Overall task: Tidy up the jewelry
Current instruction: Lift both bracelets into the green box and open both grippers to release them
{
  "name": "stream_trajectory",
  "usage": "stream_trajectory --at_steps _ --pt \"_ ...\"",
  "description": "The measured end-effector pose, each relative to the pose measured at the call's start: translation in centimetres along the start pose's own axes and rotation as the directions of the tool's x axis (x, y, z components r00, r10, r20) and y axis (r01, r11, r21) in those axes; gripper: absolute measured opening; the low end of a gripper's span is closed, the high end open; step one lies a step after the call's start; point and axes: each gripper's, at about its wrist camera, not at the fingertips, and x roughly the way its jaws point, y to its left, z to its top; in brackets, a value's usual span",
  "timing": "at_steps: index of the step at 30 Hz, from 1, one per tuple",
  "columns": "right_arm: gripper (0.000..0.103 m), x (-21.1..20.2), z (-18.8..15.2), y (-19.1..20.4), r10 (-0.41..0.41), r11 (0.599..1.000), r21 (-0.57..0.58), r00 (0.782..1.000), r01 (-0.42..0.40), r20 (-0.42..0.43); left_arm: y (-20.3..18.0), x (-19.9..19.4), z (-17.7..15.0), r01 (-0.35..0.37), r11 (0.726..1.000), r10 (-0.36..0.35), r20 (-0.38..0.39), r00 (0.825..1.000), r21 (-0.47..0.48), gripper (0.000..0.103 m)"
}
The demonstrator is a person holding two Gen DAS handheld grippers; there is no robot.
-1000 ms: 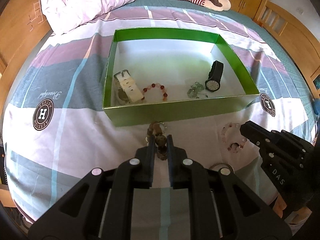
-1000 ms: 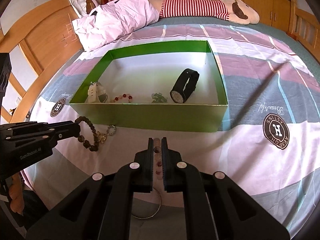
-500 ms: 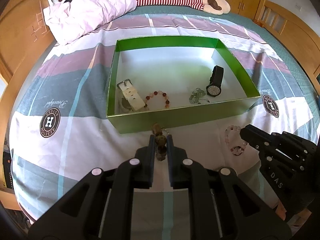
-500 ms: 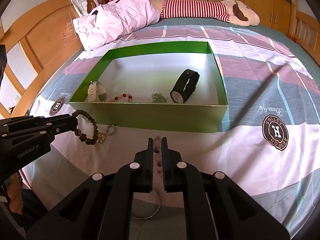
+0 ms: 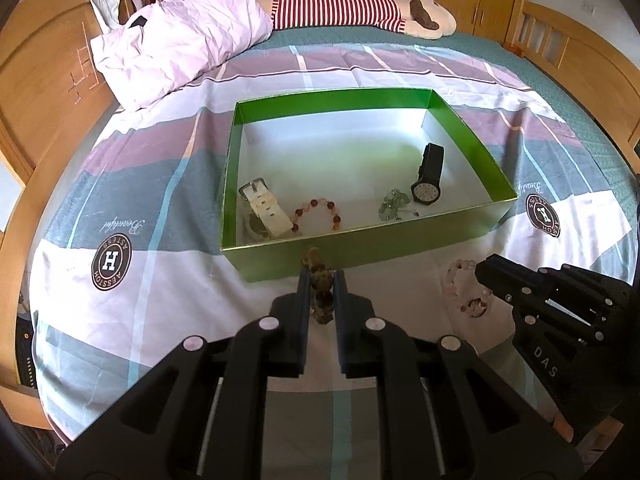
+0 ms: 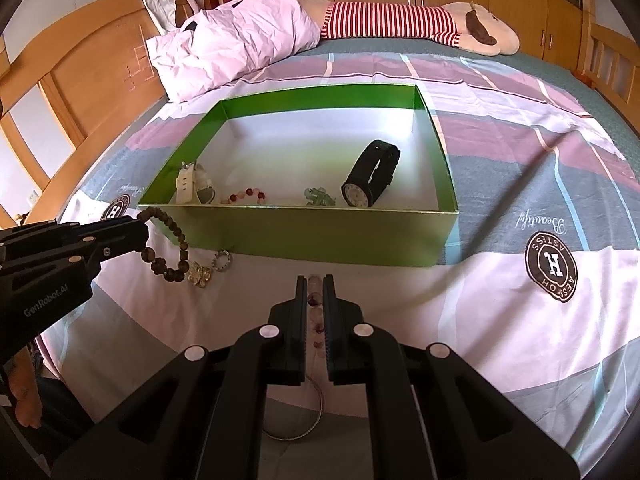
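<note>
A green box (image 5: 360,250) (image 6: 320,236) lies on the bed. In it are a white watch (image 5: 264,208), a red bead bracelet (image 5: 320,212), a green charm (image 5: 394,204) and a black watch (image 5: 430,176) (image 6: 372,178). My left gripper (image 5: 322,276) (image 6: 140,226) is shut on a brown bead bracelet (image 5: 320,288) (image 6: 168,246) and holds it in the air before the box's near wall. My right gripper (image 6: 315,280) (image 5: 480,270) is shut on a pink bead bracelet (image 6: 314,300) (image 5: 466,288), low over the sheet.
A small ring (image 6: 222,260) and a pale charm (image 6: 200,274) lie on the sheet by the box. A metal bangle (image 6: 304,420) lies under my right gripper. A pink pillow (image 5: 180,40) and a striped plush toy (image 5: 352,10) lie at the bed's head.
My left gripper has risen with the brown bracelet and moved closer to the box's near wall. My right gripper has stayed shut on the pink bracelet, almost in place.
</note>
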Motion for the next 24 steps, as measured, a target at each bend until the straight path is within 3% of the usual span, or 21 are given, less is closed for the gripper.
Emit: stream_trajectory --at_steps 9,13,19,21,24 --pt "0.007 -1.4 0.6 0.1 0.018 1.000 0.005 0.998 -0.019 0.061 -0.2 -0.9 0.8 -0.001 1.000 0.001 0.045 0.999 -0.002 0.011" --pt "0.007 -3.2 2.2 0.2 0.033 0.999 0.000 0.991 -0.034 0.132 0.2 -1.9 2.3 0.000 1.000 0.001 0.098 0.995 -0.017 0.011" --pt "0.007 -5.1 6.1 -0.4 0.058 0.998 0.011 0.960 -0.063 0.273 1.3 -4.0 5.9 0.039 0.995 -0.013 0.269 0.963 -0.090 0.011" --pt "0.007 -4.8 7.2 -0.5 0.043 0.999 0.010 0.956 -0.048 0.291 1.4 -3.5 6.8 0.031 0.995 -0.005 0.274 0.962 -0.093 0.011" --pt "0.007 -2.9 8.4 -1.2 0.046 0.998 0.035 0.964 -0.057 0.263 1.9 -1.1 7.3 0.010 0.994 0.014 0.214 0.977 -0.111 0.011"
